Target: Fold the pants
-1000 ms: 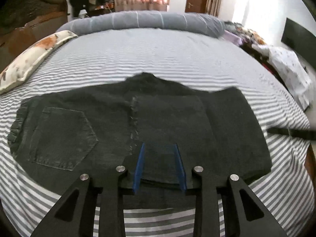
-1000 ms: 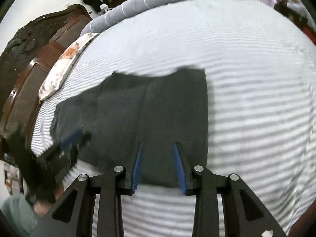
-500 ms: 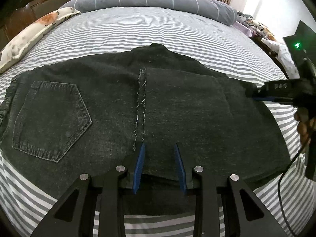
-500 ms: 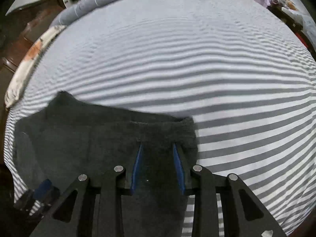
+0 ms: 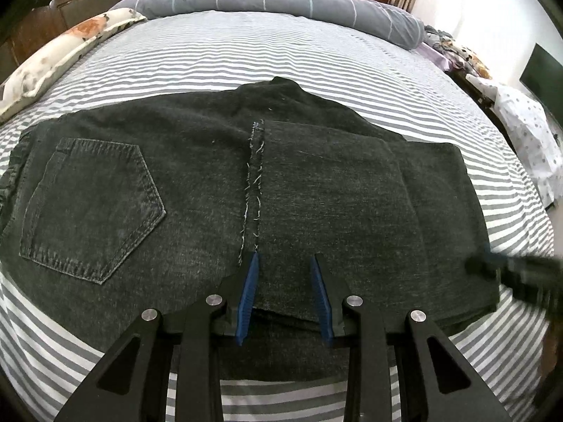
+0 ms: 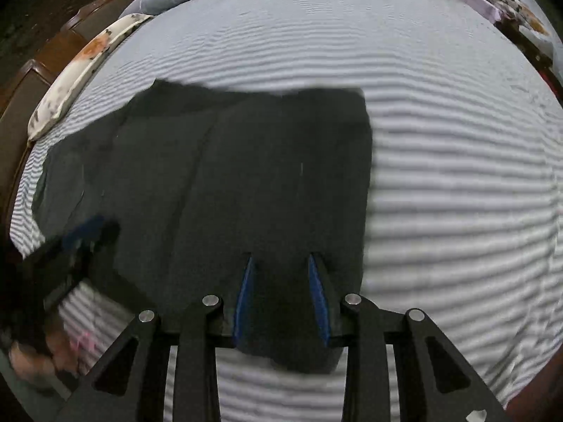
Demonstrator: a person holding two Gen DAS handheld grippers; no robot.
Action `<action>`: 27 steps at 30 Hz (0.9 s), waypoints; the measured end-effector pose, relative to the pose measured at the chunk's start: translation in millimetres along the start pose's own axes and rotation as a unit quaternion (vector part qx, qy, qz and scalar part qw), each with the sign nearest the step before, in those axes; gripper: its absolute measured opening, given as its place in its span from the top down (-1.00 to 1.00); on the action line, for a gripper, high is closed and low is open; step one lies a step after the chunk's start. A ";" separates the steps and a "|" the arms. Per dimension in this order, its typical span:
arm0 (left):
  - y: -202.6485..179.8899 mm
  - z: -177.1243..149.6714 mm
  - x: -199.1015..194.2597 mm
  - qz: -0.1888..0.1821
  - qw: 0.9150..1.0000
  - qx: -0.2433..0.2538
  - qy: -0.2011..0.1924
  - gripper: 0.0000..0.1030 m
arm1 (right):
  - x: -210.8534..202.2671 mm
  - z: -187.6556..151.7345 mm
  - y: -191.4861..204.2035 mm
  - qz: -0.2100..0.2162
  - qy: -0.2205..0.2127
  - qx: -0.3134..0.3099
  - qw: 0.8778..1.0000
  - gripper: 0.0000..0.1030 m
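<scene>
Dark denim pants lie folded on the striped bed, back pocket on the left. A leg end with a frayed hem is laid over the middle. My left gripper sits at the near edge of that top layer and is shut on it, with cloth filling the narrow gap between its blue pads. My right gripper grips the near edge of the pants close to their right side. In the left wrist view the right gripper is a blur at the near right corner. The right wrist view shows the left gripper blurred.
The grey-and-white striped bed reaches far beyond the pants. A floral pillow lies at the left and a grey bolster across the far end. A dark wooden headboard stands at the left. Clutter lines the bed's right side.
My left gripper has sunk a little closer to the pants. The right gripper swung out to the far right corner of the cloth and came back down to the near edge.
</scene>
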State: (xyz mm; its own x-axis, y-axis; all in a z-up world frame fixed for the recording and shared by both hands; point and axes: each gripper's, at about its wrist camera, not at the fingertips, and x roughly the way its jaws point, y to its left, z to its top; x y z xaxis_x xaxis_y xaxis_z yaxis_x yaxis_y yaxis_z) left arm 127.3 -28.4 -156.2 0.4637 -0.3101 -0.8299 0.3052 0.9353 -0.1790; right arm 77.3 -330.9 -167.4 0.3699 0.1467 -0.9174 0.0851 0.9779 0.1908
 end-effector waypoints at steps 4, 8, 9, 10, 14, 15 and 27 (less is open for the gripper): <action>2.5 -0.8 -1.5 -0.005 1.000 -0.007 0.000 0.37 | 0.2 -26.4 -2.3 -0.004 0.000 0.006 1.000 0.42; 3.9 -0.9 -3.8 -0.010 1.000 -0.013 0.001 0.37 | 3.5 -23.7 -3.0 -0.008 0.005 0.012 1.000 0.38; 5.7 -0.8 -5.1 -0.014 1.000 -0.018 0.002 0.37 | 3.9 -21.7 -1.8 -0.008 0.007 0.013 1.000 0.36; 9.7 -0.4 -7.6 -0.021 0.999 -0.029 0.005 0.37 | 5.2 -19.8 -0.2 -0.008 0.010 0.012 1.000 0.33; 34.8 3.0 -22.1 -0.035 0.995 -0.088 0.010 0.22 | 1.2 -17.4 2.3 -0.008 0.011 0.013 1.000 0.19; 44.9 4.7 -28.9 -0.042 0.993 -0.108 0.003 0.22 | -1.7 -17.1 2.9 -0.005 0.008 0.017 1.000 0.15; 184.7 5.1 -103.2 -0.066 0.950 -0.289 -0.094 0.07 | -37.7 -11.0 25.7 0.018 -0.035 0.035 0.999 -0.09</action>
State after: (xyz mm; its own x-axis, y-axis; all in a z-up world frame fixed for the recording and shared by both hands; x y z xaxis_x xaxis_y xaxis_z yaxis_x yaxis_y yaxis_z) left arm 140.0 175.5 -100.9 0.6095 -0.4052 -0.6814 -0.1122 0.8067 -0.5801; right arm 55.3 -309.6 -131.8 0.4371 0.1692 -0.8834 0.1336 0.9590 0.2498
